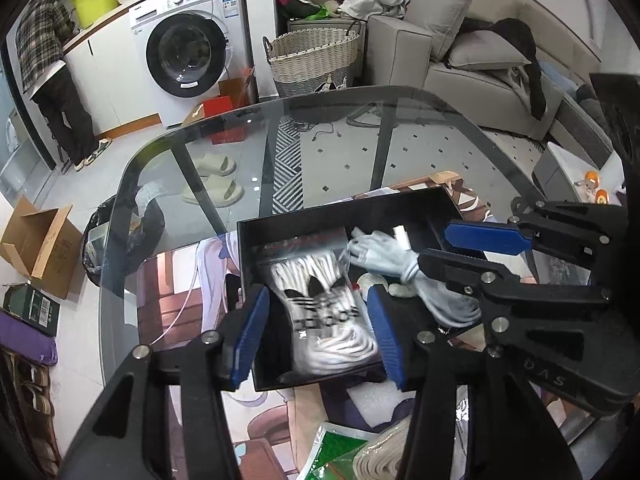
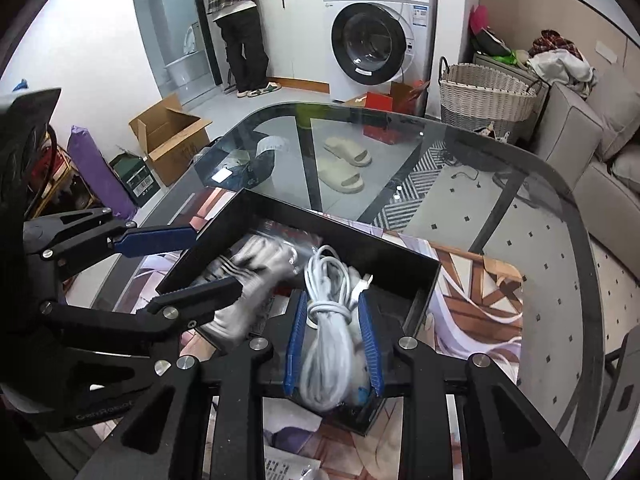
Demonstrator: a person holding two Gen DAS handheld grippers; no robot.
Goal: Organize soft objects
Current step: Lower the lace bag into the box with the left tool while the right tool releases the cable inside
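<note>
My left gripper [image 1: 318, 332] hangs over the near-left part of the black box [image 1: 400, 204], its blue pads spread to either side of the bagged socks [image 1: 324, 312] and, as far as I can see, pressing on nothing. The bag lies in the left half of the box, its long axis running from the near wall toward the far wall, the printed trefoil logo upside down to me. The socks are white and ribbed under clear, shiny plastic with a red strip at the far end; the near end is smeared by blur, and my own fingers hide the bag's edges.

To the right of the bag, in the right half of the box, my right gripper [image 2: 334, 344] is clamped on the white cable bundle [image 2: 328, 336]. The coil is long and narrow, wound around its middle, its length lying along my fingers, with loose loops and a small plug at the far end toward the box's far wall. Its near end is hidden between the pads. I cannot tell whether the bundle rests on the box floor.
</note>
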